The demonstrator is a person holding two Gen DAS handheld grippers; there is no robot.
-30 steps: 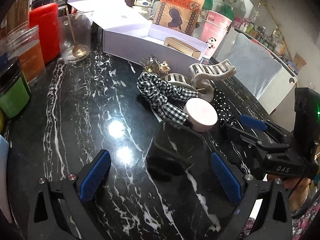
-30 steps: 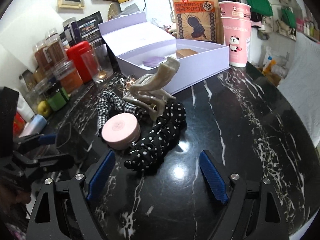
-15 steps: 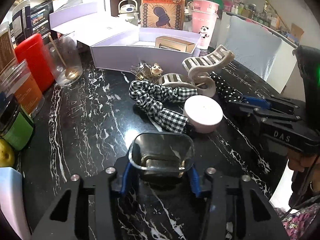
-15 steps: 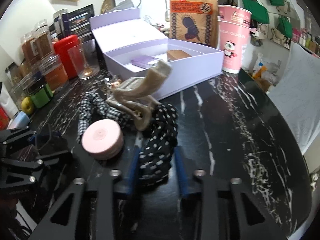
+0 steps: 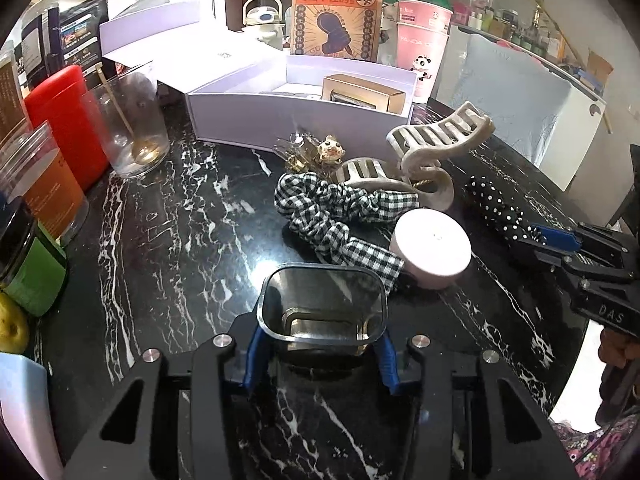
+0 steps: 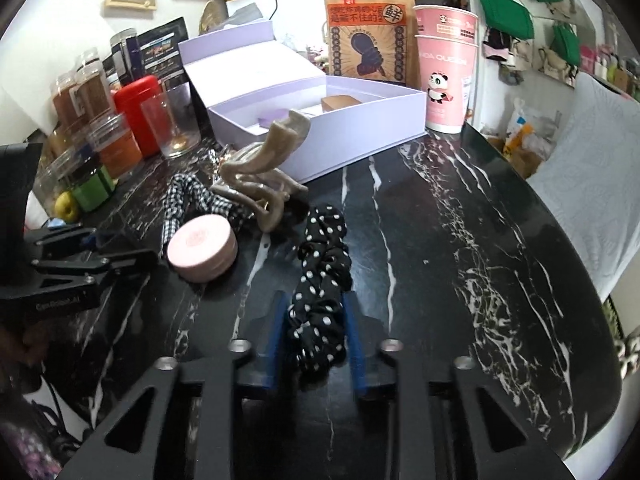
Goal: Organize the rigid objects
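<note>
My left gripper (image 5: 320,354) is shut on a small clear dark rectangular container (image 5: 322,306), held near the marble table's front. My right gripper (image 6: 314,334) is shut on a black polka-dot scrunchie (image 6: 322,280); it also shows in the left wrist view (image 5: 498,212). Between them lie a round pink compact (image 5: 432,250) (image 6: 202,250), a checked scrunchie (image 5: 340,216) (image 6: 188,200), a large beige claw clip (image 5: 428,152) (image 6: 264,172) and a small gold hair clip (image 5: 310,152). An open lilac box (image 5: 280,120) (image 6: 360,136) stands behind them, holding a gold carton (image 5: 362,94).
A glass with a spoon (image 5: 130,128), a red canister (image 5: 66,120) and several jars (image 5: 36,184) line the left edge. A printed paper bag (image 5: 338,20) and pink cups (image 5: 422,60) stand behind the box. The table edge curves away on the right (image 6: 580,280).
Both grippers closed: the left on the clear container, the right on the polka-dot scrunchie. The scrunchie has since been drawn away from the claw clip.
</note>
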